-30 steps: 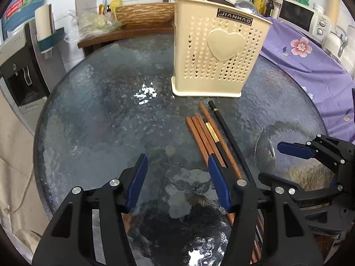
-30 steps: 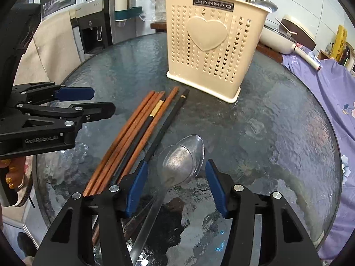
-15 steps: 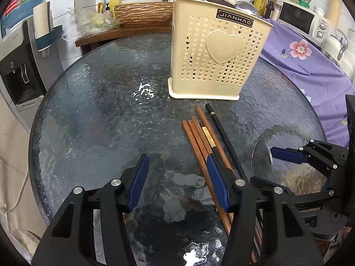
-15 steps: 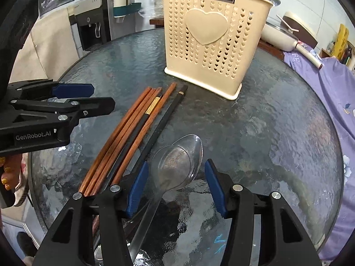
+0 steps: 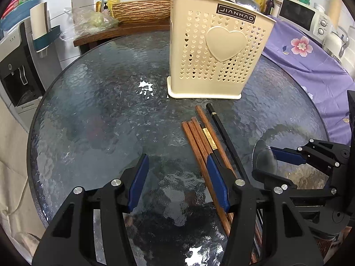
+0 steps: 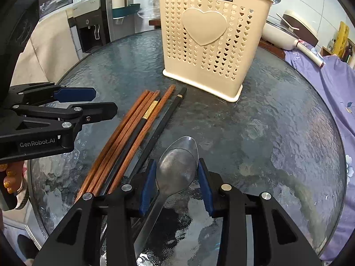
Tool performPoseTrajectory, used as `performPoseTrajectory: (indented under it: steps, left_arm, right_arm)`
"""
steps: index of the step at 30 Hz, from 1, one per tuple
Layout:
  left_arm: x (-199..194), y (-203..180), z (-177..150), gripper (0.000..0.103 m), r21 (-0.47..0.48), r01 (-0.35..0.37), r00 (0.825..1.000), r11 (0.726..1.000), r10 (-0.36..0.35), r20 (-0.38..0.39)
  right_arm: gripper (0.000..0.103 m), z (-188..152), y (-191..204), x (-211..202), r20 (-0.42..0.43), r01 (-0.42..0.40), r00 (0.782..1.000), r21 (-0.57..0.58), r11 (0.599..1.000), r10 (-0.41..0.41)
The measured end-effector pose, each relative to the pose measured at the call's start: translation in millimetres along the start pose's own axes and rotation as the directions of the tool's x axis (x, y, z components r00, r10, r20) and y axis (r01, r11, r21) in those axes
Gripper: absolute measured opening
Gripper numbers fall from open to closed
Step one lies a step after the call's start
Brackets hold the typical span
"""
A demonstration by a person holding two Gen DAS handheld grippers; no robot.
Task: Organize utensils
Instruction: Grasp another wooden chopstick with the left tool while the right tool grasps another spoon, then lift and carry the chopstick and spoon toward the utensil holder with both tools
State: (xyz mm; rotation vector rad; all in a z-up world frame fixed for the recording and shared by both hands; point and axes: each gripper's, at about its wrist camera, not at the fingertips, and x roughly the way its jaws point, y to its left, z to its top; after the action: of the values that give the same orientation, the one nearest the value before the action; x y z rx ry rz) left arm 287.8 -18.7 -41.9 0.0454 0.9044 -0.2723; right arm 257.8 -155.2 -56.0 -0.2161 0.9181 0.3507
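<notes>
Looking through left wrist: left gripper (image 5: 177, 180) hung spread and empty over glass table (image 5: 93, 115), holder (image 5: 218, 53) nearer than half-second before, chopsticks (image 5: 200, 141) beside right fingertip.

Right wrist: right gripper (image 6: 176, 182) had narrowed around spoon (image 6: 177, 168) bowl since previous frames, pads nearly touching, not clamped. Spoon pickup judged imminent.

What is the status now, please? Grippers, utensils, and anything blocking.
Left gripper open, empty. Right gripper around spoon bowl, grip unconfirmed. Chopsticks lie beside it. Path to holder looks unobstructed.
</notes>
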Motion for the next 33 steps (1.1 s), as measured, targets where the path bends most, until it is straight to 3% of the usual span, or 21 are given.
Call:
performPoseTrajectory:
  steps: [7,11,19,26,28,32,33]
  left_arm:
    - [11.6,-7.4,8.7,0.044,-0.009,0.028,0.999,1.000,-0.028,-0.020]
    - [20.9,-9.0,14.9,0.031,-0.011,0.007,0.999,1.000,-0.008,-0.031]
    - [33.6,-4.9,17.2,0.030,-0.039,0.015,0.998,0.999,-0.018,-0.060]
    - [39.0,-7.8,21.1,0.030,-0.003,-0.030,0.997,1.000,0.030,-0.072]
    - [44.4,-13.7,24.8,0.030,0.048,-0.063,0.994,0.997,0.067,-0.084]
    - [49.0,-17.8,33.1,0.029,0.064,-0.050,0.993,0.997,0.056,-0.107]
    - [49.0,-18.1,33.9,0.024,0.068,-0.045,0.993,0.997,0.052,-0.104]
  right_arm:
    - [0.036,-4.3,-5.2,-2.0,0.002,-0.005,1.000,-0.007,1.000,0.005]
    - [0.036,-5.5,-5.6,-2.3,0.005,-0.008,1.000,-0.009,1.000,0.008]
    - [0.036,-6.3,-6.3,-2.4,0.005,-0.012,1.000,-0.016,1.000,0.012]
    - [0.036,-3.0,-6.4,-1.1,0.002,-0.012,1.000,-0.013,1.000,0.012]
    - [0.036,-1.0,-5.7,0.3,0.001,-0.009,1.000,-0.012,1.000,0.009]
    - [0.034,2.8,-3.8,-0.6,0.018,-0.005,1.000,-0.011,1.000,0.005]
    - [0.034,3.4,-4.6,-0.7,0.020,-0.006,1.000,-0.008,1.000,0.006]
